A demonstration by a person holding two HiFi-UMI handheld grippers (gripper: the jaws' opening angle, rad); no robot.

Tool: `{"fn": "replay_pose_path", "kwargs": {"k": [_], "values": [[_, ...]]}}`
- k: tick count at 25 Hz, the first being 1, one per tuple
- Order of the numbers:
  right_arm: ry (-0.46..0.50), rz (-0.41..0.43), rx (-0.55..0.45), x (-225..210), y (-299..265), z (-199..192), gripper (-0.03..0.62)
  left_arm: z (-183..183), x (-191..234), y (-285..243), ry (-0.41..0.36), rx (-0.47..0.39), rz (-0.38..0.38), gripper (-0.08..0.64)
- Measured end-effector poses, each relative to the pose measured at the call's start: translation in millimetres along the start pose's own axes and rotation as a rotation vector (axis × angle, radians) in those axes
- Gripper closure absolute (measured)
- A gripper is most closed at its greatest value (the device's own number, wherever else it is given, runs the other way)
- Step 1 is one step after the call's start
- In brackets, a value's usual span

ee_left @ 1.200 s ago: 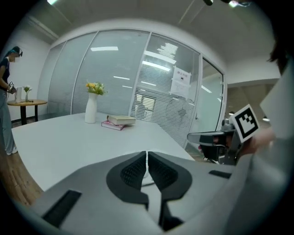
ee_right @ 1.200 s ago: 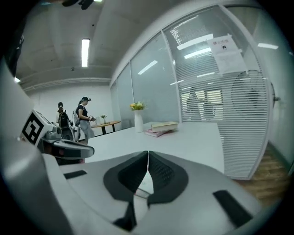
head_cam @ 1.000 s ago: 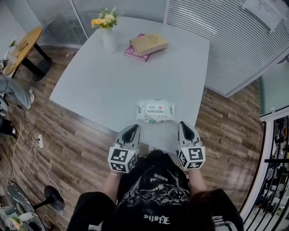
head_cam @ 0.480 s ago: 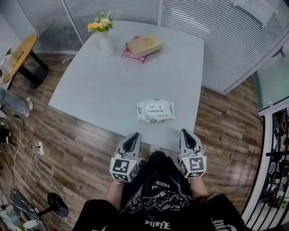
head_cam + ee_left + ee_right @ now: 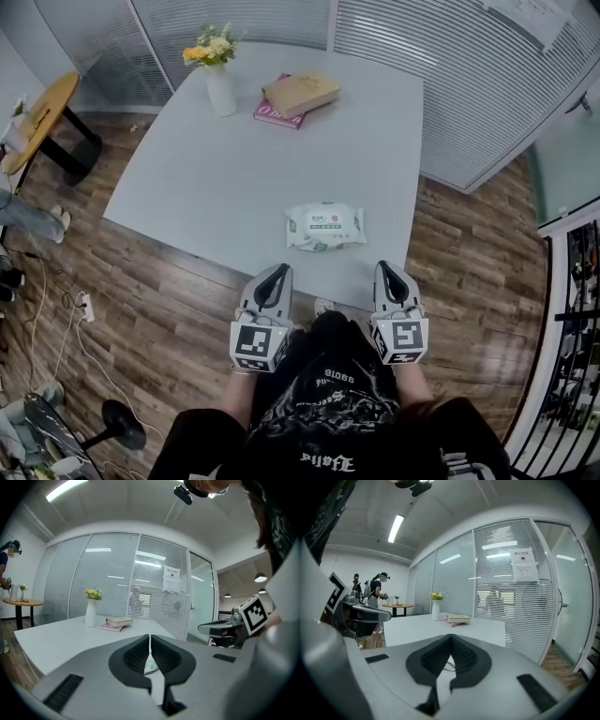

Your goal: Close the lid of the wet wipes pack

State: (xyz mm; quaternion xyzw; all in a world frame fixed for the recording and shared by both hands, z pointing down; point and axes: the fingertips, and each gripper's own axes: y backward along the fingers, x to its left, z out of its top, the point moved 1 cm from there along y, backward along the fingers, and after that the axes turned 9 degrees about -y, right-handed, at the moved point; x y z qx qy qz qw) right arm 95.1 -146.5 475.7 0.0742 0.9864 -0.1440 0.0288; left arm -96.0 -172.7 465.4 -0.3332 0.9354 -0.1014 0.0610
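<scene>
The wet wipes pack (image 5: 324, 228), white with green print and a flat label on top, lies near the front edge of the white table (image 5: 234, 178). A sliver of the pack (image 5: 151, 667) shows behind the left jaws. My left gripper (image 5: 278, 272) is held short of the table's front edge, below and left of the pack, jaws shut and empty. My right gripper (image 5: 385, 268) hovers at the same edge, below and right of the pack, also shut with nothing in it. Neither touches the pack.
A white vase with flowers (image 5: 220, 75) and two stacked books (image 5: 295, 97) stand at the table's far side. A round wooden side table (image 5: 42, 103) is far left. Glass walls with blinds lie behind. People stand by the round table (image 5: 377, 592).
Both grippers have drawn back from the table's front edge toward the person's body and risen a little. The wipes pack has not moved on the table.
</scene>
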Motion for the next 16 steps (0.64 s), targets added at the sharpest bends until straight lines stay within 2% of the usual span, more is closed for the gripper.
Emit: {"fn": "replay_pose_path", "kwargs": {"k": [5,9,16], "values": [[0.015,0.002,-0.001,-4,-2,2,0.594,4,6,-5,-0.006,-0.011,0.017,0.546],[0.030,0.014,0.011,-6,-3,4,0.594,3,5,-7,-0.010,0.004,-0.002,0.546],[-0.003,-0.005,-0.024,-15,-6,16,0.594,19,6,-18,0.010,-0.038,0.027,0.547]]}}
